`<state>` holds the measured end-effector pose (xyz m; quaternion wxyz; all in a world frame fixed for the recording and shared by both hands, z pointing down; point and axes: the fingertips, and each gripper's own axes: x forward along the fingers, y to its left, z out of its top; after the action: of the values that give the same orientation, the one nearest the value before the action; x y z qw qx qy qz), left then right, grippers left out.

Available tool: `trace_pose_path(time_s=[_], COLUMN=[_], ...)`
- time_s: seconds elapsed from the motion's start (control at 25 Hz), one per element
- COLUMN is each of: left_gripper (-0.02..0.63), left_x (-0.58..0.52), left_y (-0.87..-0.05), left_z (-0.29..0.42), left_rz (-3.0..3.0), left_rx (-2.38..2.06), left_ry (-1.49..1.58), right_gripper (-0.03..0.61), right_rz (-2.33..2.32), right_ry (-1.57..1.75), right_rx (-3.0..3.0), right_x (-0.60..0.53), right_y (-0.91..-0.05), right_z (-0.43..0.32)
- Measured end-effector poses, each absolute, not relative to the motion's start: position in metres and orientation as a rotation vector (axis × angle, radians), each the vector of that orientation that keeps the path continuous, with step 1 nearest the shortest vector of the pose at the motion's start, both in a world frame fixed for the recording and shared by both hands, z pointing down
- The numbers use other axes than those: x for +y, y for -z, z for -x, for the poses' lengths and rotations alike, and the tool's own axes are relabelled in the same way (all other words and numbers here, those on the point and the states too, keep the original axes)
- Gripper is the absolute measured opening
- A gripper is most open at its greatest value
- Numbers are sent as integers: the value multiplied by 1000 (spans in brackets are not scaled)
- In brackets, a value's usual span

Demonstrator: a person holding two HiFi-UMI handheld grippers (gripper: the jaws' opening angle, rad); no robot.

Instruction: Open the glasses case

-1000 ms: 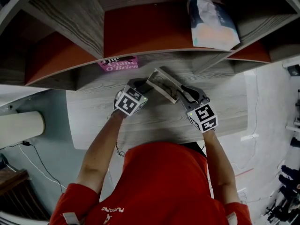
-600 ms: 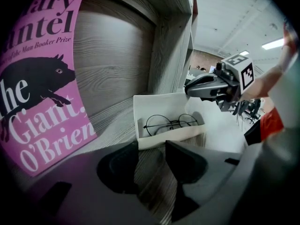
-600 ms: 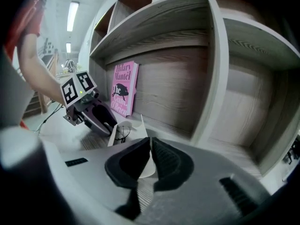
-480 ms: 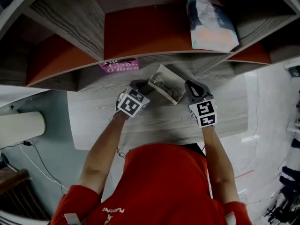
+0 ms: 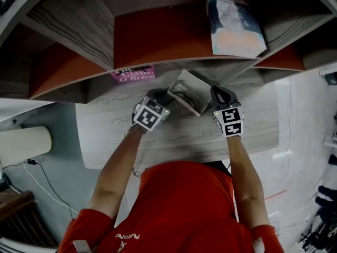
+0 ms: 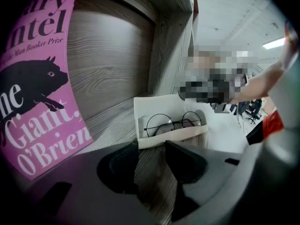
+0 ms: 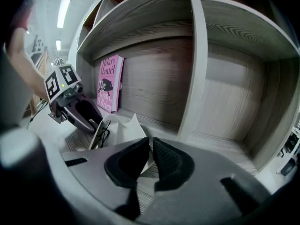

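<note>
Pinching glasses case (image 5: 188, 86) lid, right fingers (image 7: 172, 165) opening slightly; left fingers (image 6: 186, 161) wide, empty (pink book (image 5: 134, 73) just behind).

A person wears a red short-sleeved shirt (image 5: 184, 204) with pale lettering across its lower part. The left gripper (image 5: 160, 95) and the right gripper (image 5: 217, 94) are both grey, with rounded black pads inside the jaws (the right one's jaws are opening, a corner of the white lid (image 7: 129, 131) between them). Each bears a white marker cube (image 5: 150, 115) printed with black squares, and on each there may be a small green light.
</note>
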<state>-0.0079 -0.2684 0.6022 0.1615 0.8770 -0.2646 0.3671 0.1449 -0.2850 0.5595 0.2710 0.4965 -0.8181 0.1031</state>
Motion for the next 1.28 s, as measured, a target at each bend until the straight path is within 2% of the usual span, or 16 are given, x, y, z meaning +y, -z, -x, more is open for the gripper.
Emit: trace_pose_path(time_s=[0.92,1.12,1.28], left_gripper=[172,170,146], left_x=[-266,-267,-269], left_y=[-586,-557,-519], left_z=[20,18,11], left_rz=[-2505,-2535,-2604], left_rx=[-799,-856,-927], left_ry=[-1016,-907,-739], right_gripper=[43,43,35], right_rz=[-1307,-1331,-1373], right_ry=[-199,-170,-153], right_rx=[-2279,-2315,-2371], right_x=[-269,-266,-265], right_y=[-531,-512,-487], right_z=[-133,-133,-131])
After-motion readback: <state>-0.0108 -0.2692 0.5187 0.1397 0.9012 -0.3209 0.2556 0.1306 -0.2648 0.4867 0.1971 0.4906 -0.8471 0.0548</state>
